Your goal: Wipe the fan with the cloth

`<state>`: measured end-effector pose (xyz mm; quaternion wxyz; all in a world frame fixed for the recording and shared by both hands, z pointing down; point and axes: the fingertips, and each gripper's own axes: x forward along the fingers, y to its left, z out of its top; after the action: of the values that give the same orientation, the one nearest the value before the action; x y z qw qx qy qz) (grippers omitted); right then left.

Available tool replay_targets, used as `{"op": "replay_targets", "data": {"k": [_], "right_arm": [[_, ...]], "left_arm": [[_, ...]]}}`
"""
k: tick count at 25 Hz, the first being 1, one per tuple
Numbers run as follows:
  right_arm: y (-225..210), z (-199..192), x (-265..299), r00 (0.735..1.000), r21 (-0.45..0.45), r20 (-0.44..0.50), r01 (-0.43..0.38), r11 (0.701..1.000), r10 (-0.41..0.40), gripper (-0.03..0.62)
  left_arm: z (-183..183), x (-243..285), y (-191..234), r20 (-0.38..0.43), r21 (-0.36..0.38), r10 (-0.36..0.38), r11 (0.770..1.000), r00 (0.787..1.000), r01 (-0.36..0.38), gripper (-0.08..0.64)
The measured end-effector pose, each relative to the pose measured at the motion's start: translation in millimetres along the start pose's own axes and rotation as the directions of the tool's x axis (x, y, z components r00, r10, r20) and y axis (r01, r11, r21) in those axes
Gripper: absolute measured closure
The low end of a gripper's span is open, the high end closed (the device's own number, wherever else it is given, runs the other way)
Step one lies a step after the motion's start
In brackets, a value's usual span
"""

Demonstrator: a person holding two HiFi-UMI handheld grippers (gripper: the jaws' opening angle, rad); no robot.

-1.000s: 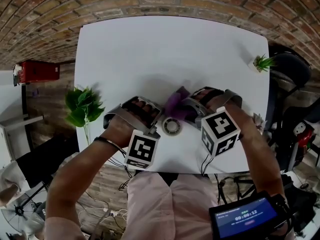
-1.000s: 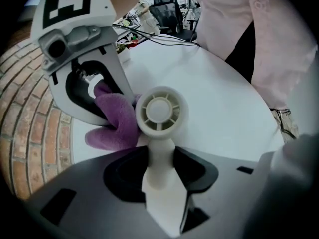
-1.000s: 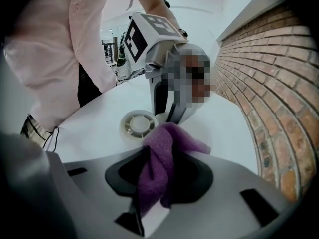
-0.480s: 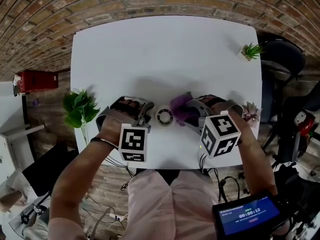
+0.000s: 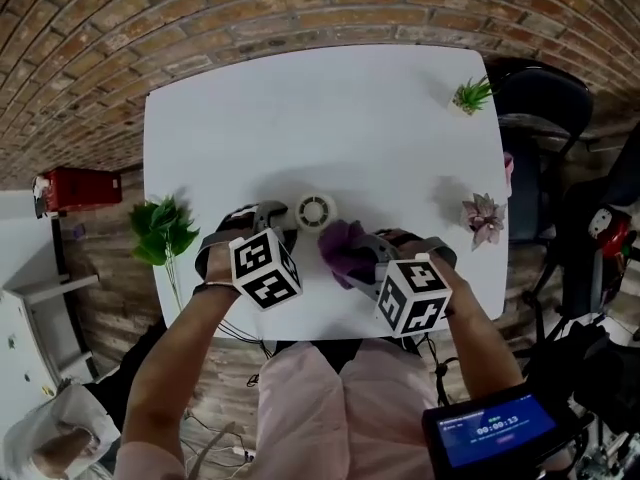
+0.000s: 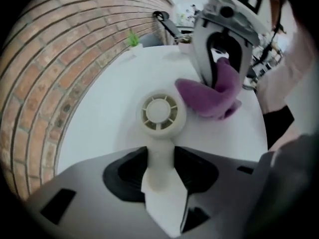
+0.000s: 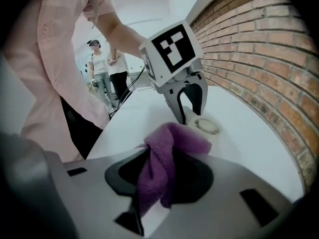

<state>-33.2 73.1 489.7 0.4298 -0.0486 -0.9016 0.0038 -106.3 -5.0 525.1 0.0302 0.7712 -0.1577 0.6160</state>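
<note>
Both tongs were loaded as you worked at the white table (image 5: 300, 118). Your left gripper (image 6: 159, 176) was clamped on the handle of the small white fan (image 6: 159, 112), and your right gripper (image 7: 159, 183) pinched a bunched purple cloth (image 7: 167, 148). The fan sat closer to the table's near edge than its far one, roughly midway between the left and right edges, with its round grille turned upward. The cloth hung just beside the fan's head; whether the two touched could not be made out.

Judging by that arrangement, the wipe itself was the step in hand. To do it well, you needed a firm left grip so the handle could not twist, and the loose fold of cloth, not the jaw tips, on the plastic. Light sweeps across the grille and around its rim looked safer than hard pressure, which could lever the fan out of your hold.
</note>
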Motion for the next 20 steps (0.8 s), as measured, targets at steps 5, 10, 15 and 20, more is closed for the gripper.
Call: {"op": "replay_targets", "data": {"k": [5,10,15,20], "right_arm": [[12.4,-7.3,-19.7,0.997,0.124,0.062,0.039,0.992,-0.047,0.474],[19.7,-24.2,-40.9,0.996,0.181,0.056,0.065,0.981,-0.076,0.471],[31.0,-32.5,-57.9,0.993,0.226,0.063,0.08,0.971,-0.097,0.471],[39.9,-43.5,-70.0,0.99,0.275,0.065,0.101,0.956,-0.124,0.469]], "left_arm": [[-2.3,-8.1,-1.0,0.071,-0.226,-0.01,0.974,0.997,0.025,0.357],[-33.8,-23.0,-5.7,0.082,-0.366,-0.019,0.929,0.996,0.048,0.308],[-33.0,-19.6,-38.3,0.1,-0.414,-0.148,0.893,0.984,0.176,0.276],[26.0,-19.6,-71.8,0.206,-0.367,-0.248,0.877,0.946,0.31,0.276]]}}
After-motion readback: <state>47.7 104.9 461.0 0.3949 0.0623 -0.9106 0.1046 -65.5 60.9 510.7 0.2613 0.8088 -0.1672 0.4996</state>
